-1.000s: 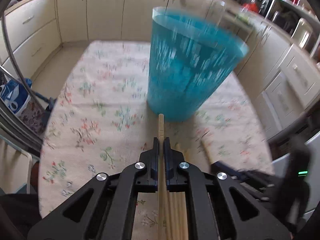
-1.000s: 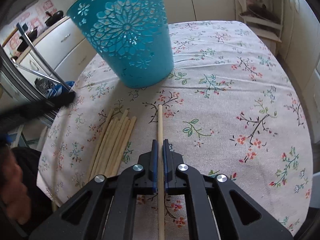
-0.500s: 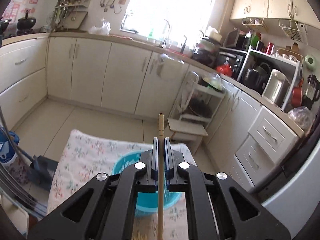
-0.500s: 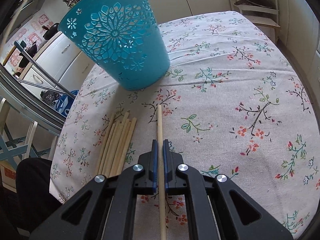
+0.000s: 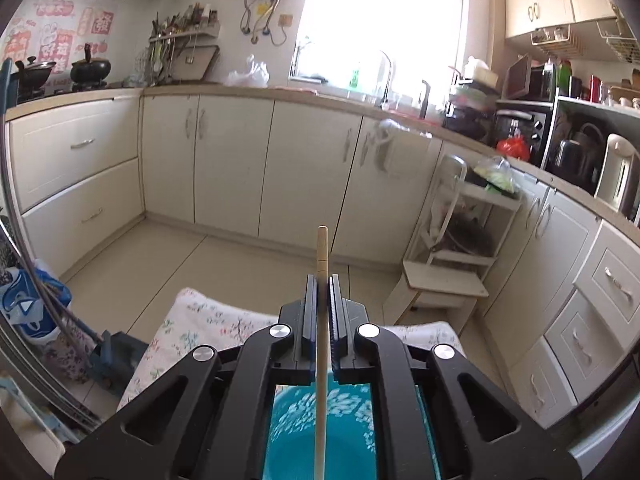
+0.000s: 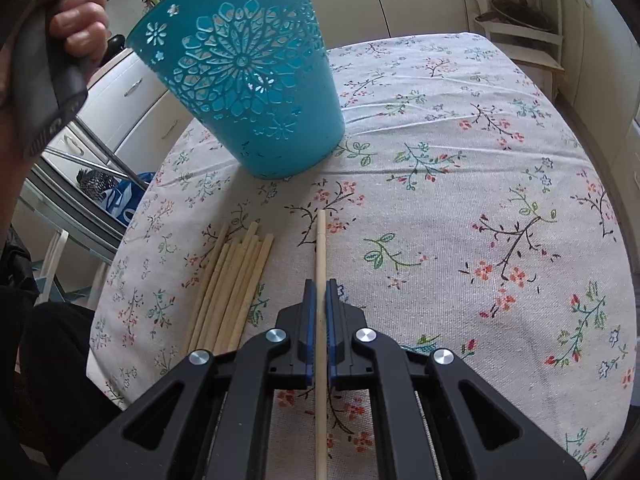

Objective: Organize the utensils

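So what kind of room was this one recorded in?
A home kitchen, by the look of it: cream cabinets under a countertop, a sink tap below the window, and pots on a stove. The work surface is a table with a floral tablecloth.

Blown-out window (image 5: 384,20) glare, sharp frames, fisheye warping

Bucket (image 6: 248,80) on table (image 6: 460,208), chopstick bundle (image 6: 232,288) before it.
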Demonstrator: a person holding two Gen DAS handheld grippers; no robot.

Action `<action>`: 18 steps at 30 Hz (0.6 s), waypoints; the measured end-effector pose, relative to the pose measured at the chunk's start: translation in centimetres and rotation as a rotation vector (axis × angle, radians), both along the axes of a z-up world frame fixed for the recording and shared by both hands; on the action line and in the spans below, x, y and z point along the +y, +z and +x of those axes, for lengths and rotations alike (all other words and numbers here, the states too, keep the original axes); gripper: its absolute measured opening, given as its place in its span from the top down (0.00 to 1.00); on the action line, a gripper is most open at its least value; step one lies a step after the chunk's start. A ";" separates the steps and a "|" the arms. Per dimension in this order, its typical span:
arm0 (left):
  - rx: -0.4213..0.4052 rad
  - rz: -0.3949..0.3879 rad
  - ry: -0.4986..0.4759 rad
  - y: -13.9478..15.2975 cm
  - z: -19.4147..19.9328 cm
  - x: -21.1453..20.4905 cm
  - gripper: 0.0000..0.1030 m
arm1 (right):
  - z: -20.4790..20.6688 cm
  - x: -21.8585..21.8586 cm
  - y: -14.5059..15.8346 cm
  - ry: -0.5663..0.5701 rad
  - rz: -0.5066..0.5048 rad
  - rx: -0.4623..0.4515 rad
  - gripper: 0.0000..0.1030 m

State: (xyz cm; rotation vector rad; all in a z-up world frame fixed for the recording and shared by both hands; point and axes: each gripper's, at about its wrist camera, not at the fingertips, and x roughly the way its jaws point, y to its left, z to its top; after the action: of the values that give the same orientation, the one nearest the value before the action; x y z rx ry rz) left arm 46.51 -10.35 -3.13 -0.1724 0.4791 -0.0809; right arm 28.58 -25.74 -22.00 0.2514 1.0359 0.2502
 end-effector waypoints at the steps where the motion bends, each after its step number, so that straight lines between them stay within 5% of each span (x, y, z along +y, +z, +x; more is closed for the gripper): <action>1: 0.010 0.005 -0.002 -0.5 -0.1 0.1 0.95 | 0.0 0.1 0.0 0.003 -0.009 -0.002 0.95; 9: 0.100 0.043 -0.035 -3.7 -2.2 1.0 0.93 | 0.0 1.1 0.1 0.039 -0.078 -0.025 0.94; 11: 0.122 0.051 -0.054 -3.9 -2.8 1.3 0.85 | -0.2 1.4 0.2 0.053 -0.108 -0.040 0.94; 13: 0.127 0.062 -0.047 -3.9 -3.7 1.9 0.62 | -0.4 2.1 0.3 0.073 -0.158 -0.062 0.94; 15: 0.116 0.062 -0.028 -3.6 -4.9 2.8 0.49 | -0.6 2.7 0.4 0.092 -0.208 -0.080 0.94; 18: 0.096 0.046 -0.010 -2.9 -7.2 4.7 0.39 | -0.5 1.8 0.5 0.070 -0.161 -0.056 0.95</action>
State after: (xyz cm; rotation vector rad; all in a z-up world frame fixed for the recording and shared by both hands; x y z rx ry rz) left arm 39.28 -5.65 -6.08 -0.1287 0.5770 -0.0714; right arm 28.05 -23.93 -21.55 0.0620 1.0047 0.2342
